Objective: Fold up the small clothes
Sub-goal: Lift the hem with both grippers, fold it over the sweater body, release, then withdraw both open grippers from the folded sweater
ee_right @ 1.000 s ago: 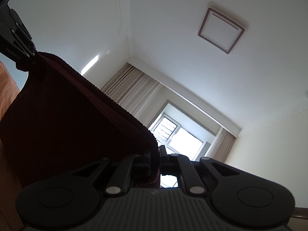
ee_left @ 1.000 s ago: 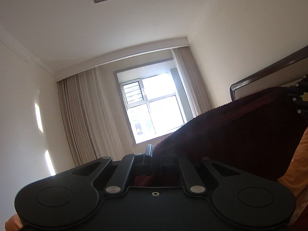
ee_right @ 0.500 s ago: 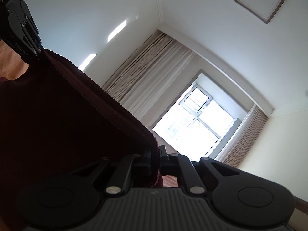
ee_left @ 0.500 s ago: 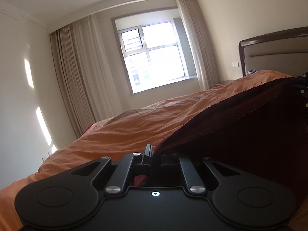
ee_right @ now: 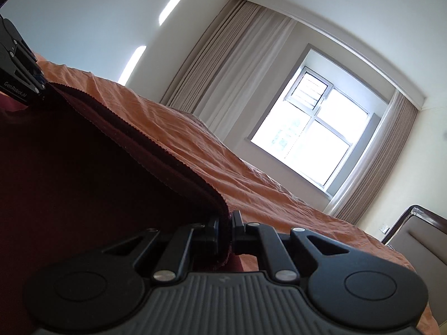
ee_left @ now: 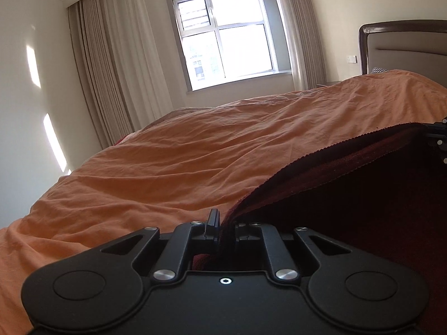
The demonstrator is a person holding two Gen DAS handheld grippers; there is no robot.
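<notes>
You face a bright window (ee_left: 226, 36) flanked by beige curtains (ee_left: 111, 83); a rumpled orange bedspread (ee_left: 181, 162) fills the foreground, a dark-framed headboard (ee_left: 402, 47) at right, sun streaks on the wall (ee_left: 16, 83).

The bed with a dark wooden-framed padded headboard (ee_left: 405, 42) is covered by a wrinkled orange fabric bedspread (ee_left: 195, 150), on which a dark maroon ribbed-edge cloth garment (ee_left: 363, 189) partly rests.
</notes>
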